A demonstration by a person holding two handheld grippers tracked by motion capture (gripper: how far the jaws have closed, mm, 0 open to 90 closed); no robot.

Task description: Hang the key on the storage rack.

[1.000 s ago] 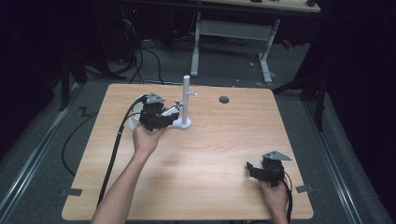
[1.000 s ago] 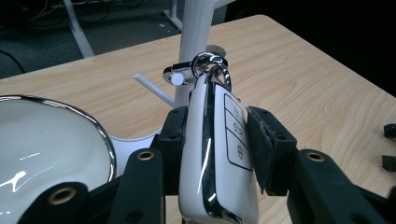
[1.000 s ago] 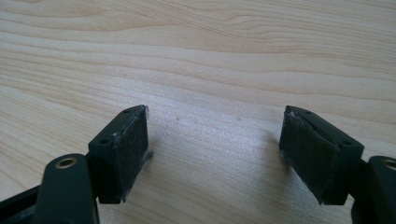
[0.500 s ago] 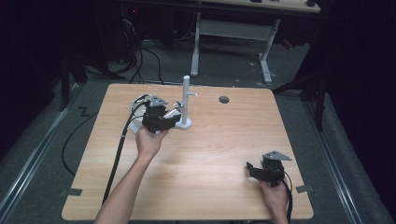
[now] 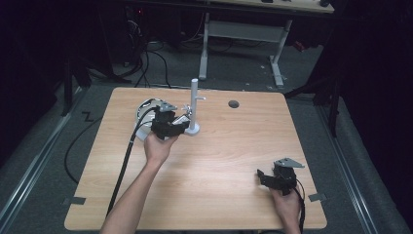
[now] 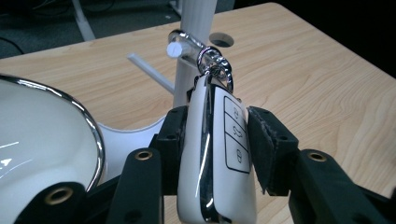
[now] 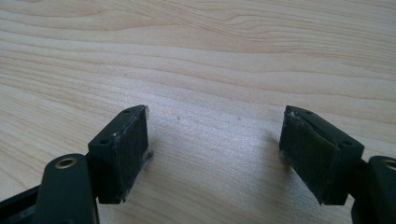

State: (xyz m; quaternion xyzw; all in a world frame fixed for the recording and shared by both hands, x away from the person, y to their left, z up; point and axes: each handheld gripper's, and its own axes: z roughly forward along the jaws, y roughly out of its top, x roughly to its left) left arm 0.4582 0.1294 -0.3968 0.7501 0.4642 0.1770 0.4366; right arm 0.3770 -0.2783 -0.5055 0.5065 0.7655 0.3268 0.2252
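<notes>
A white car key fob (image 6: pixel 219 158) with three buttons stands between the jaws of my left gripper (image 6: pixel 218 128), which is shut on it. Its metal key ring (image 6: pixel 214 63) sits at the short peg (image 6: pixel 180 46) of a white stand (image 5: pixel 194 105); whether the ring is over the peg I cannot tell. In the high view the left gripper (image 5: pixel 181 123) is just left of the stand's post. My right gripper (image 5: pixel 263 176) rests low on the table near the front right corner, open, with bare wood between its pads (image 7: pixel 126 140).
A white dish with a chrome rim (image 5: pixel 146 109) lies right behind the left gripper, and its edge (image 6: pixel 88 135) is close on the left. A round cable hole (image 5: pixel 234 104) is in the table's far middle. Cables trail from both grippers.
The left hand with the key fob has shifted a little beside the stand. The right hand has kept still.
</notes>
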